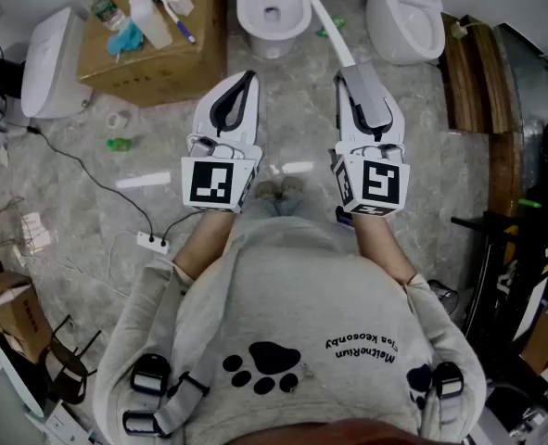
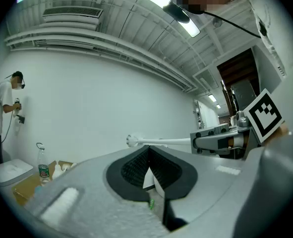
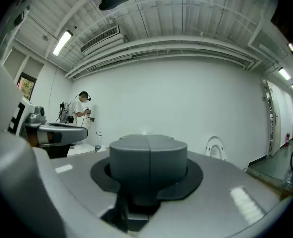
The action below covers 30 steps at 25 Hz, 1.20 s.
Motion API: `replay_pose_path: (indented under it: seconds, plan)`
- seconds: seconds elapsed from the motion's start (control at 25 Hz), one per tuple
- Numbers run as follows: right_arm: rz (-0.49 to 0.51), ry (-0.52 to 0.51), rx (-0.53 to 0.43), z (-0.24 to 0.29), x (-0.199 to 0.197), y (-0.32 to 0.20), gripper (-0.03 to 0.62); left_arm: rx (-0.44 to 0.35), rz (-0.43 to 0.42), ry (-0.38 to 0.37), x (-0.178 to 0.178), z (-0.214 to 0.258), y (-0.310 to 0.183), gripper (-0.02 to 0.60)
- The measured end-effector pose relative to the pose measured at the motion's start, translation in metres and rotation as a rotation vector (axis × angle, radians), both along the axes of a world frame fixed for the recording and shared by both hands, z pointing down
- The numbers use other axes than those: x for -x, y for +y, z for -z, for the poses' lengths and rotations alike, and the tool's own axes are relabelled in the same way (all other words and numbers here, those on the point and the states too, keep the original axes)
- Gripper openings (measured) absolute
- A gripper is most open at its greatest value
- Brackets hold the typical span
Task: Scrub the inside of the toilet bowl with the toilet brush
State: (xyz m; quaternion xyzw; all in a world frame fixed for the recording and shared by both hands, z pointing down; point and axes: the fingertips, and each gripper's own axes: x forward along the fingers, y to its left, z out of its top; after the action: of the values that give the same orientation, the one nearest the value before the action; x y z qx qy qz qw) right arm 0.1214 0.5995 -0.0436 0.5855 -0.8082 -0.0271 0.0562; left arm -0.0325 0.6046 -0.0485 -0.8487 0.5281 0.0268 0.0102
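An open white toilet bowl (image 1: 248,14) stands on the floor straight ahead at the top of the head view. My right gripper (image 1: 345,70) is shut on the long white toilet brush handle (image 1: 322,17), which slants up and left past the bowl's right side to the frame's top edge. In the left gripper view the handle (image 2: 161,142) sticks out leftward from the right gripper (image 2: 193,143) and ends in a small knob. My left gripper (image 1: 248,77) is held level beside it, its tips together and nothing between them. The brush head is not visible.
A cardboard box (image 1: 162,58) with bottles and cleaning items sits left of the bowl. A second toilet (image 1: 405,17) with its lid up stands to the right, wooden planks (image 1: 482,72) beyond it. A power strip (image 1: 153,241) and cable lie on the floor at left. A person (image 2: 2,113) stands by the far wall.
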Motion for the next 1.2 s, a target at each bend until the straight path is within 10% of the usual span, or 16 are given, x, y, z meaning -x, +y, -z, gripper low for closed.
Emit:
replay_pose_path:
  seconds: [0.6, 1.2]
  plan:
    - [-0.007, -0.063, 0.022, -0.019, 0.005, -0.022, 0.150, 0.006, -0.036, 0.046, 0.008, -0.016, -0.024, 0.003]
    - [0.090, -0.059, 0.066, -0.036, -0.012, -0.188, 0.150, 0.016, 0.018, 0.047, -0.010, -0.024, -0.187, 0.003]
